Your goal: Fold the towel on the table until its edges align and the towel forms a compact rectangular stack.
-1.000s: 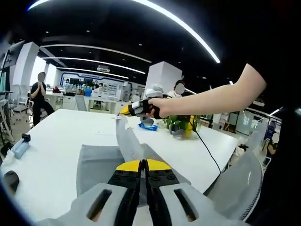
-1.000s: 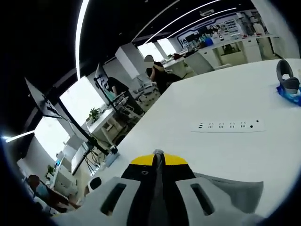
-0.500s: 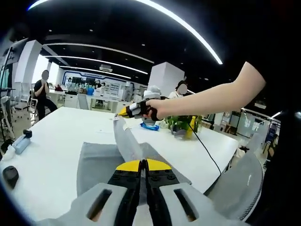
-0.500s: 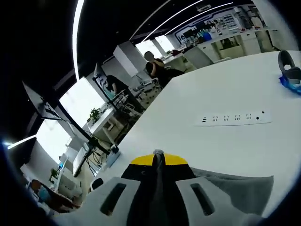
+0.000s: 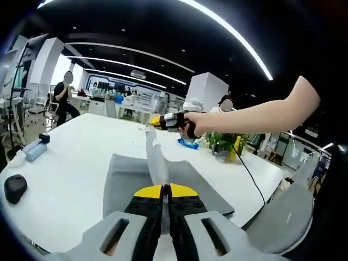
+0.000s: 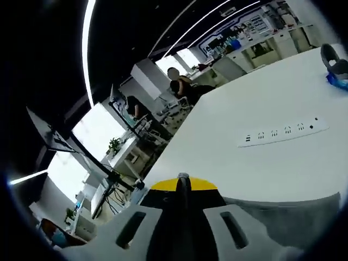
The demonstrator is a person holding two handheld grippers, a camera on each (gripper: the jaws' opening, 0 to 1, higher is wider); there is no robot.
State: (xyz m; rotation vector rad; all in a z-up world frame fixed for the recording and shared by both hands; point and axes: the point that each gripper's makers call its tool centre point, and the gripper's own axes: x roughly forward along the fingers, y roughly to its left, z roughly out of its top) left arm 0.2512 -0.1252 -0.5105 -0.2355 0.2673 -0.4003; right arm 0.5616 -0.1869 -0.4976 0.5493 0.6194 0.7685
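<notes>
Holding both jaw pairs clamped on the towel (image 5: 163, 182): left gripper (image 5: 165, 191) at frame bottom, right gripper (image 5: 157, 122) mid-frame. Lifted edge taut btwn them; I'd carry both level, land corners square on table (image 5: 70, 168).

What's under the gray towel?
The white table lies under the gray towel, and shows bare all around it. Anything right beneath the cloth is covered, so I cannot tell.

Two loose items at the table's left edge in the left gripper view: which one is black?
The rounded, mouse-like object nearest the table edge is black. The other, a pale bluish bottle-like item with a dark cap, lies farther back.
</notes>
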